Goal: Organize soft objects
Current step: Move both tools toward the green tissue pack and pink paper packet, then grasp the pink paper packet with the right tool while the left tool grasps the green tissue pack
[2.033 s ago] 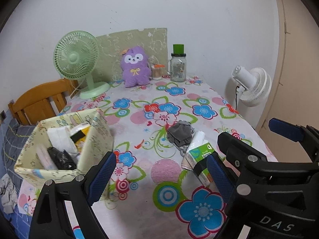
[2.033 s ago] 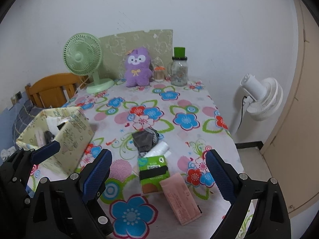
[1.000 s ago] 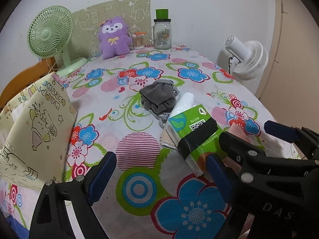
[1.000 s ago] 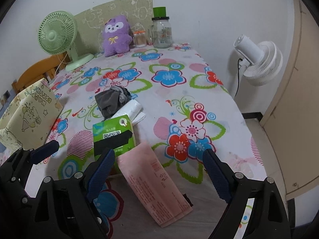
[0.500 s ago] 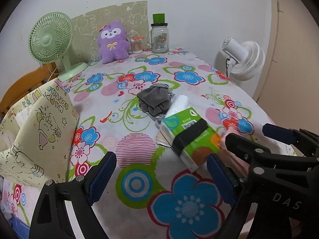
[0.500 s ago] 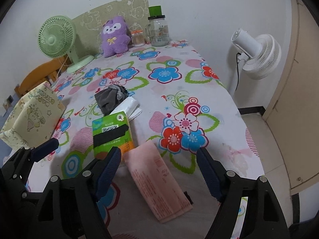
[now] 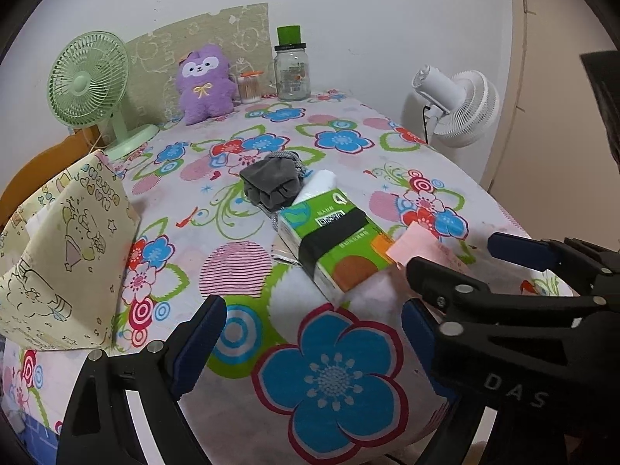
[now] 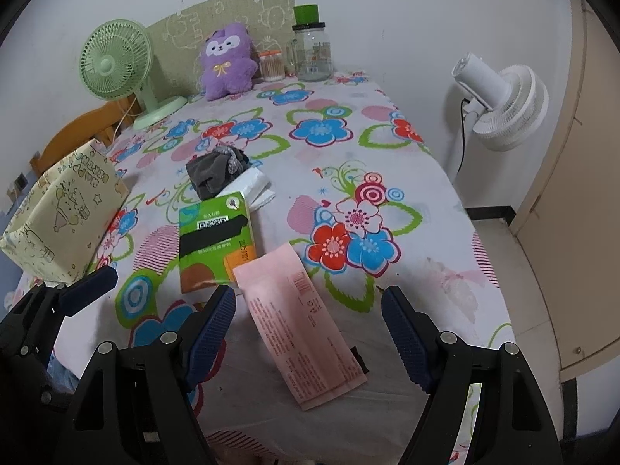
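Right gripper [image 8: 309, 323] hovering wide open over flat pink paper packet [image 8: 302, 327] — green tissue pack [image 8: 213, 240] lying just beside.

Your right gripper [image 8: 308, 323] wide open over pink packet [image 8: 306, 323], green tissue pack [image 8: 215, 238] just left, yellow storage box [image 8: 62, 221] far left, bare tablecloth [image 8: 434, 255] rightward for passage.

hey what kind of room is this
Likely a home dining corner: a table in a flowered tablecloth, a wooden chair, a purple plush toy and a green desk fan.
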`<action>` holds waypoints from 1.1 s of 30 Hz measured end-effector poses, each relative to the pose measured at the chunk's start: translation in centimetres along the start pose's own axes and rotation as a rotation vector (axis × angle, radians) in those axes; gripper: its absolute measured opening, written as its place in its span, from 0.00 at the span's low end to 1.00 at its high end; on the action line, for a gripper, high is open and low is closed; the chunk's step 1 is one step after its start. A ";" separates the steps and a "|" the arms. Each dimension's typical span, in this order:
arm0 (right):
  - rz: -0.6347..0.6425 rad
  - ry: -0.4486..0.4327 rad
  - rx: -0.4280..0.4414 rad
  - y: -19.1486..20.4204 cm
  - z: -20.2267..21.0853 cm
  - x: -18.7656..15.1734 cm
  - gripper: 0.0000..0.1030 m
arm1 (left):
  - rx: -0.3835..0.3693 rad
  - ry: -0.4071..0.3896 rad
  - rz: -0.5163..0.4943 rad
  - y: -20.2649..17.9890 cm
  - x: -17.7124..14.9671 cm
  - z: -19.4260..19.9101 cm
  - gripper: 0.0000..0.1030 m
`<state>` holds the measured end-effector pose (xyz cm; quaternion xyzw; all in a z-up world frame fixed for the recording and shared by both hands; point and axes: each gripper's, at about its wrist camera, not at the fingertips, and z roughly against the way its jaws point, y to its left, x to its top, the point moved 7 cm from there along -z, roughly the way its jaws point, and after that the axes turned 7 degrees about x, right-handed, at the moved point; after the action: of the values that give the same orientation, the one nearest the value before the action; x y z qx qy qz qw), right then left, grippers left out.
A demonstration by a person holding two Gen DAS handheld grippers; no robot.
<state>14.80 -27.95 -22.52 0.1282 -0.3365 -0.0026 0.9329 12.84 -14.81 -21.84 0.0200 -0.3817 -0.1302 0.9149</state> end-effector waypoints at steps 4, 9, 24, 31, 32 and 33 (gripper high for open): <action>-0.004 0.028 0.023 -0.1 -1.1 -0.4 0.73 | 0.007 0.014 -0.017 -0.4 -0.3 -0.6 0.90; 0.038 0.040 0.012 0.2 -1.6 -0.5 0.47 | 0.007 0.045 -0.038 -1.0 -0.7 -1.6 0.90; -0.013 0.003 -0.023 -2.6 -1.4 1.7 0.42 | 0.007 0.041 0.001 -2.0 1.4 -3.1 0.90; -0.028 0.013 -0.010 -2.9 -2.3 2.3 0.42 | 0.028 0.038 0.026 -2.1 2.2 -4.2 0.78; -0.029 0.014 -0.010 -2.9 -2.4 2.3 0.42 | 0.028 0.040 0.030 -2.1 2.3 -4.4 0.75; -0.031 0.012 -0.010 -3.0 -2.4 2.4 0.42 | 0.022 0.042 0.035 -2.2 2.4 -4.6 0.75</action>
<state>18.46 -30.45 -23.50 0.1286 -0.3288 -0.0183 0.9354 17.23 -17.79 -23.71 0.0261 -0.3639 -0.1097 0.9246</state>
